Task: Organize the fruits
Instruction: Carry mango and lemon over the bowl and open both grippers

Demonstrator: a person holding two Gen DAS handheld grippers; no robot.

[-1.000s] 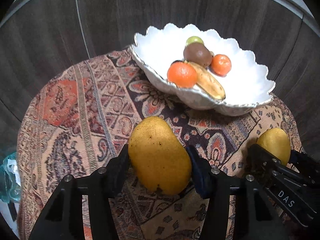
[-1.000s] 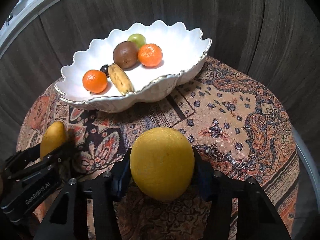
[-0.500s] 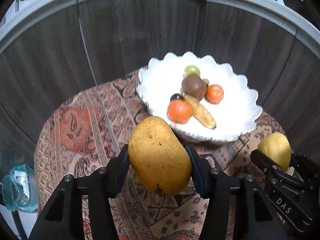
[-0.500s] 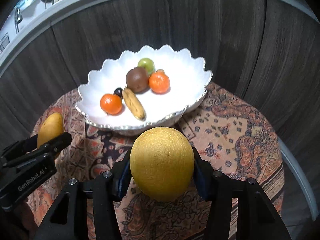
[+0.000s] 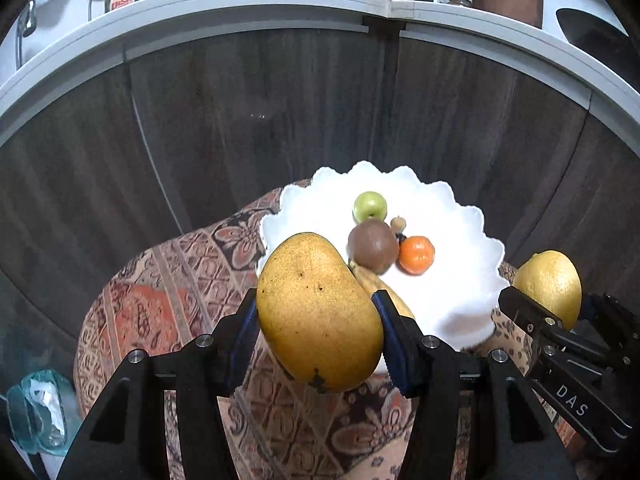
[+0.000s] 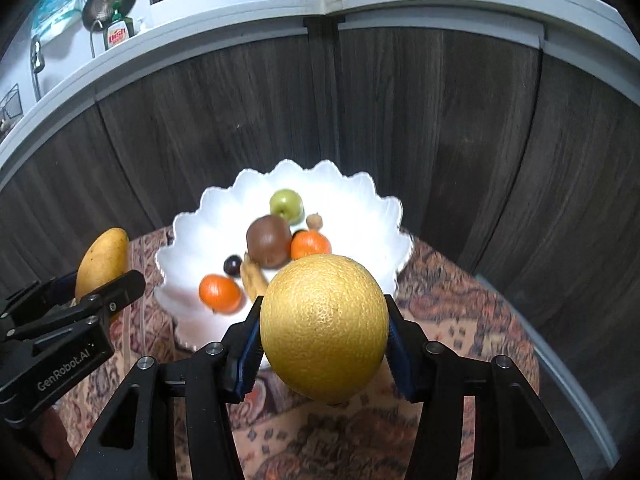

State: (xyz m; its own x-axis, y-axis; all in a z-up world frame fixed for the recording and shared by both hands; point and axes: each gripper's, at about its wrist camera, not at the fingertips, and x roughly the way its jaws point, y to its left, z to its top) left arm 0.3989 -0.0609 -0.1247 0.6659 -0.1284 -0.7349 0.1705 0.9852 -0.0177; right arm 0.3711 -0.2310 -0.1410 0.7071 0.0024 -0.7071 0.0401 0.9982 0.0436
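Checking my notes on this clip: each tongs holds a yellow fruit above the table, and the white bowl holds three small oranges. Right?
Not quite. The white bowl holds two small oranges, not three, as the right wrist view shows. The left tongs grip a mango and the right tongs a round yellow fruit.

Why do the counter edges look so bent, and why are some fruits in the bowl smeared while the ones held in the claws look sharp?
Both views are fisheye, so the straight countertop bows into an arc. In the right wrist view the bowl's fruit is motion-blurred, while the round yellow fruit held in the right claw stays crisp. In the left wrist view the mango in the left claw is sharp, and the bowl's white inside is glared out.
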